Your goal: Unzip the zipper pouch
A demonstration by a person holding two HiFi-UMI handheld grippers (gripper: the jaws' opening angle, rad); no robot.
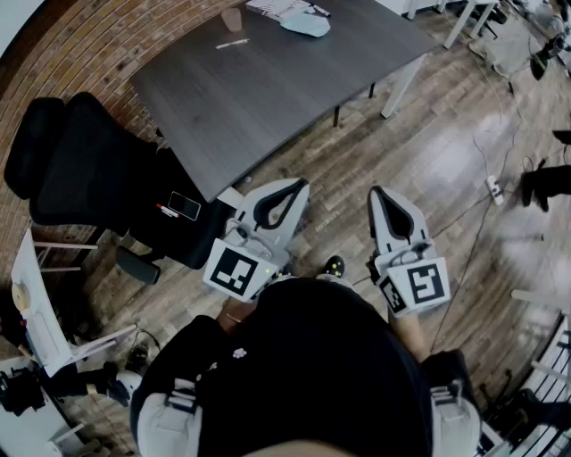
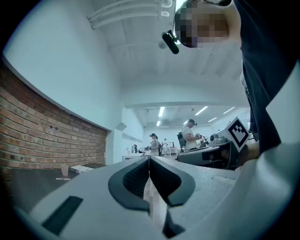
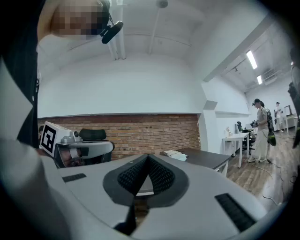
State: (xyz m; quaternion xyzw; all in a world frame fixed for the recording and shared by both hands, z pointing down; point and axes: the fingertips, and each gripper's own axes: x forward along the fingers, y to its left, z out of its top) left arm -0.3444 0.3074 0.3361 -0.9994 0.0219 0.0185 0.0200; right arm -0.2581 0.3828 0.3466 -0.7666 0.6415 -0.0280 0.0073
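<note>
Head view alone: phone (image 1: 185,205) on a chair (image 1: 80,170) beside the table (image 1: 268,98); pouch (image 1: 306,24) lying at the table's far end, well apart from left gripper (image 1: 299,184) and right gripper (image 1: 376,192). Gripper views alone: people standing far down the room. Both held level, side by side over the floor, short of the table; jaws of each pressed together, gripping nothing.

Head view down; gripper views level, sharing table (image 1: 268,89).
</note>
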